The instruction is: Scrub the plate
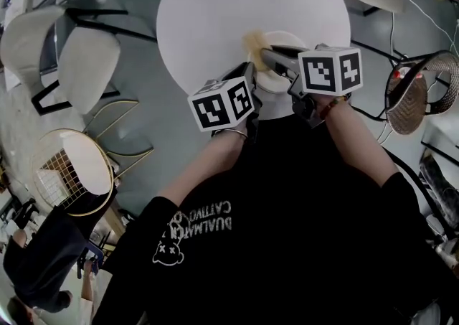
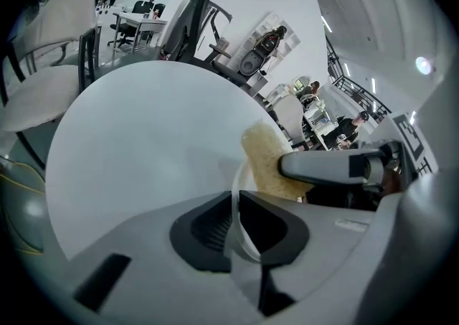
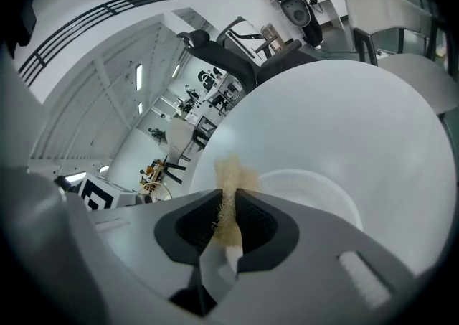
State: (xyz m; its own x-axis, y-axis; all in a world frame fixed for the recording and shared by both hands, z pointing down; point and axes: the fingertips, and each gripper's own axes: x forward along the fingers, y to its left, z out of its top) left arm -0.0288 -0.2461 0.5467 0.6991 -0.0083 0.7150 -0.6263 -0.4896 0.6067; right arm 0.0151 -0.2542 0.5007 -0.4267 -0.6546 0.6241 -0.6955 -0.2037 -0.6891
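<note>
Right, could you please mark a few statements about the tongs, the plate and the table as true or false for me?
1. The left tongs are clamped on the rim of the plate. True.
2. The right tongs hold a blue cloth. False: they grip a tan fibrous scrubber.
3. The table under the plate is round and white. True.
4. The plate is black. False: it is white.
</note>
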